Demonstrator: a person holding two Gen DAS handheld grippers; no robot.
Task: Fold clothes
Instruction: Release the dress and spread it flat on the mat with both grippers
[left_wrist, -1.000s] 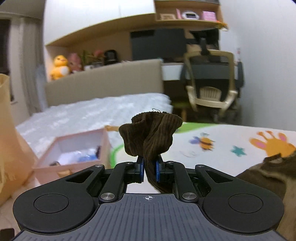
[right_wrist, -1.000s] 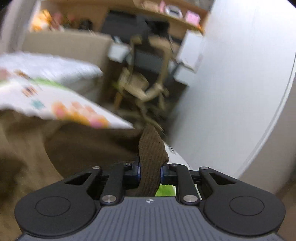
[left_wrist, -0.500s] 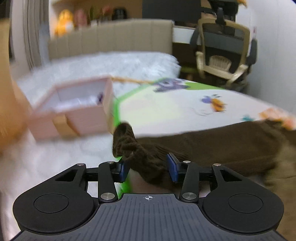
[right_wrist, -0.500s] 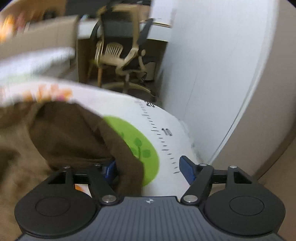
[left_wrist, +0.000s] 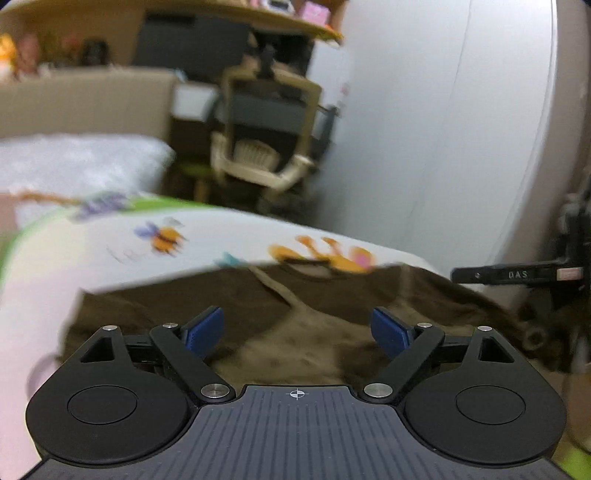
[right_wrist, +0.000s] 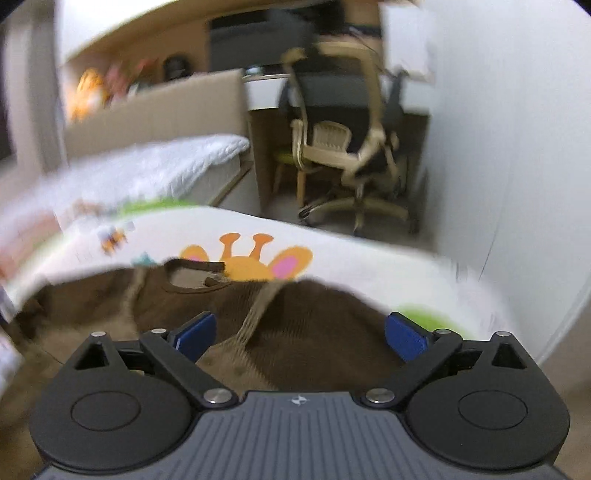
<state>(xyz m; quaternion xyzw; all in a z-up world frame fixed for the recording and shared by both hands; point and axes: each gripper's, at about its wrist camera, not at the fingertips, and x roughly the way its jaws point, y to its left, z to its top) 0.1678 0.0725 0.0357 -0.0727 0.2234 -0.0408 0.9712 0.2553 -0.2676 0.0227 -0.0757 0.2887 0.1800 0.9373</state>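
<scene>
Between the blue pads of the left tongs (left_wrist: 297, 332), which stand wide apart and grip nothing, lies a brown sweater (left_wrist: 258, 306), spread over a printed play mat (left_wrist: 110, 251) that serves as the surface. The right tongs (right_wrist: 301, 334) are likewise spread wide and empty, hovering over the same sweater (right_wrist: 314, 317), with a paler seam or fold line running up between their pads towards the neckline (right_wrist: 192, 275). The neckline sits at the far edge of the cloth, just beside an orange giraffe print (right_wrist: 247, 264) on the mat. With both tongs free and the garment lying roughly flat, the step in hand looks like the pause between one fold and the next, though motion blur hides how neat the layers are. The next move probably calls for choosing two new grip points along an edge or a sleeve, lowering both tongs onto the cloth, and closing on a single layer so that the fold carries over evenly. Farther off stand a bed with a white cover (right_wrist: 155, 166) and, beyond it, a beige office chair (right_wrist: 343, 147) by a desk.
</scene>
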